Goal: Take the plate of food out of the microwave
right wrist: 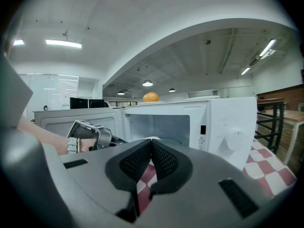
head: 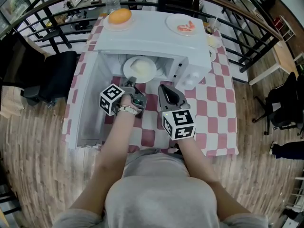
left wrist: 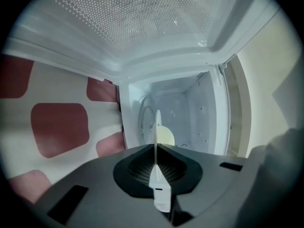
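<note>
Lying level (food up), the plate (head: 127,71) is rim-clamped by left gripper (head: 132,82).

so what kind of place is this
Probably an office break area on an upper level: a microwave on a checkered tablecloth, a railing behind it, and monitors under strip lights.

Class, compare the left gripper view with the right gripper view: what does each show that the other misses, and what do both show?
Left only: the jaws of the left gripper shut on the plate, pale food behind. Right only: the right gripper shut and empty, the orange atop the microwave, its dial, ceiling lights. Both: the open microwave cavity and checked tablecloth.
</note>
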Action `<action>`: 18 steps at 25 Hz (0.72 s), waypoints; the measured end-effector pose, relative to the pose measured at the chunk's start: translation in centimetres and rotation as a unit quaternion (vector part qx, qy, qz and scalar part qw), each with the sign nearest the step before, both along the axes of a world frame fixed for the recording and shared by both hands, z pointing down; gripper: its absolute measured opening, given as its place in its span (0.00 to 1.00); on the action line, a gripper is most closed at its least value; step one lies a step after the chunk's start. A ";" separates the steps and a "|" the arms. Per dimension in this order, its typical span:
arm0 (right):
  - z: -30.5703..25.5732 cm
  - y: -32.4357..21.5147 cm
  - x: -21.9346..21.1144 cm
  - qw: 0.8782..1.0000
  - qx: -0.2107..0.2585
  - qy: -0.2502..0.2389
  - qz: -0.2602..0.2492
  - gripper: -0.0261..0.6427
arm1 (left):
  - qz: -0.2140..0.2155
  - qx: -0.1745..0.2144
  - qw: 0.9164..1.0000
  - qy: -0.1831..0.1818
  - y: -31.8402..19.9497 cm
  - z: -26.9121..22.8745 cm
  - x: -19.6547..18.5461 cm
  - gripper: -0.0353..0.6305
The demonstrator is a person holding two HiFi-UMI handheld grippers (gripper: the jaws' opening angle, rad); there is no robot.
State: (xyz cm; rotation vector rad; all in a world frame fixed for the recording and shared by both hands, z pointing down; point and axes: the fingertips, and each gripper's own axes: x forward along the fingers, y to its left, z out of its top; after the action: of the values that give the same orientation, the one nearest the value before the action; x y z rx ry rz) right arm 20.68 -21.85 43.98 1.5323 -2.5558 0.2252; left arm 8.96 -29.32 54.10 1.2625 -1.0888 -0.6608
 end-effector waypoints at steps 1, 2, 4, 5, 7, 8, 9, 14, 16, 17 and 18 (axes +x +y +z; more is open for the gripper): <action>-0.1 0.1 0.0 1.000 0.001 0.000 0.000 0.07 | 0.001 0.002 1.000 -0.001 0.2 -0.1 0.0 0.08; -0.2 0.1 0.0 1.000 0.003 0.000 -0.001 0.07 | 0.002 0.004 1.000 -0.002 0.5 -0.2 0.0 0.08; -0.3 0.2 0.0 1.000 0.006 -0.001 0.000 0.07 | 0.005 0.008 1.000 -0.006 0.9 -0.3 0.0 0.08; -0.4 0.2 0.1 1.000 0.007 -0.003 0.002 0.07 | 0.007 0.011 1.000 -0.007 1.1 -0.4 0.0 0.08; -0.5 0.2 0.2 1.000 0.009 -0.005 0.005 0.07 | 0.007 0.017 1.000 -0.006 1.4 -0.6 0.0 0.08; -0.6 0.2 0.2 1.000 0.010 -0.006 0.006 0.07 | 0.007 0.021 1.000 -0.004 1.6 -0.8 0.0 0.08; -0.6 0.3 0.2 1.000 0.010 -0.008 0.007 0.07 | 0.008 0.025 1.000 -0.003 1.8 -1.0 0.1 0.08; -0.7 0.6 0.0 1.000 0.008 -0.010 0.005 0.07 | 0.010 0.048 0.999 -0.003 3.0 -2.0 0.3 0.08; -0.7 0.7 -0.2 1.000 0.007 -0.008 0.004 0.07 | 0.007 0.055 0.998 0.000 3.4 -2.3 0.4 0.08; -0.7 0.8 -0.2 1.000 0.007 -0.007 0.004 0.07 | 0.006 0.056 0.998 0.002 3.7 -2.3 0.4 0.08; -0.7 0.8 -0.2 1.000 0.007 -0.006 0.004 0.07 | 0.005 0.057 0.998 0.003 3.9 -2.4 0.4 0.08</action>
State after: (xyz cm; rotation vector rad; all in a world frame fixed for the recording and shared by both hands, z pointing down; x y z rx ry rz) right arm 20.44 -21.01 43.28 1.5505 -2.5668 0.2203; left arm 9.39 -25.42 51.70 1.3625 -1.0515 -0.7257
